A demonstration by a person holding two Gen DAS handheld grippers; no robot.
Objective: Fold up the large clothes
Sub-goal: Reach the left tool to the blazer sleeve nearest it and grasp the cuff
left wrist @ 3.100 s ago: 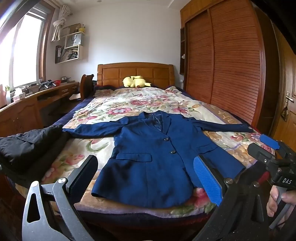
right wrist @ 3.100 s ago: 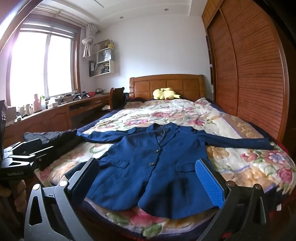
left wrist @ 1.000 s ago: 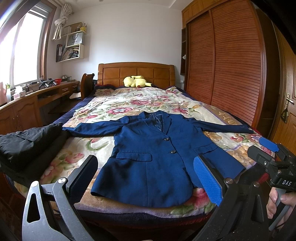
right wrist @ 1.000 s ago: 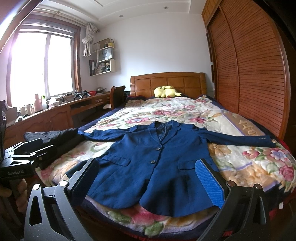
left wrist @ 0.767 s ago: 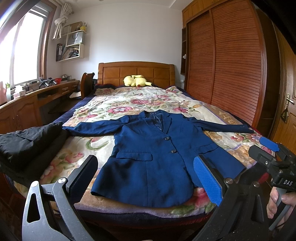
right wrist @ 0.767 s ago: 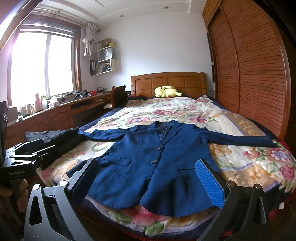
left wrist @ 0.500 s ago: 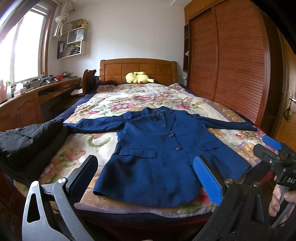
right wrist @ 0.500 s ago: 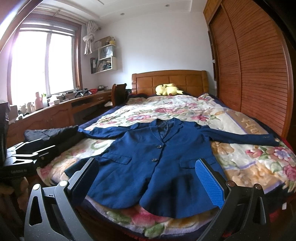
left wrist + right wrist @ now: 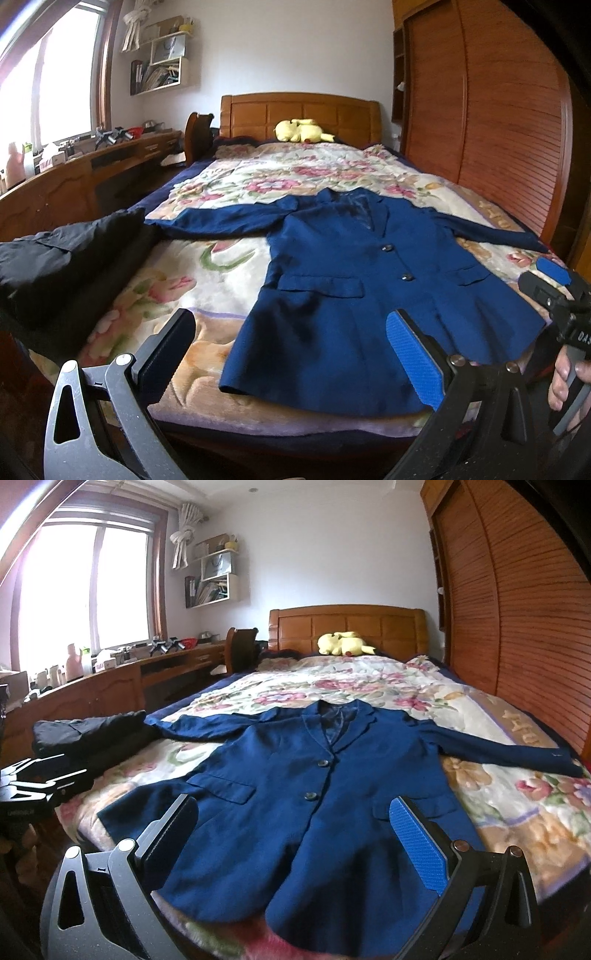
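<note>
A dark blue blazer lies flat and face up on the floral bedspread, buttoned, both sleeves spread out sideways, hem toward me. It also shows in the right wrist view. My left gripper is open and empty, just above the hem's left corner. My right gripper is open and empty over the lower front of the blazer. The right gripper also shows at the left wrist view's right edge, and the left gripper at the right wrist view's left edge.
A folded black garment lies on the bed's left corner. A yellow plush toy sits by the wooden headboard. A wooden desk runs along the left wall. A slatted wardrobe stands on the right.
Both grippers have moved forward and closer to the bed, so the blazer looms larger. The left view has shifted left. Both grippers stay open and the blazer has not moved.
</note>
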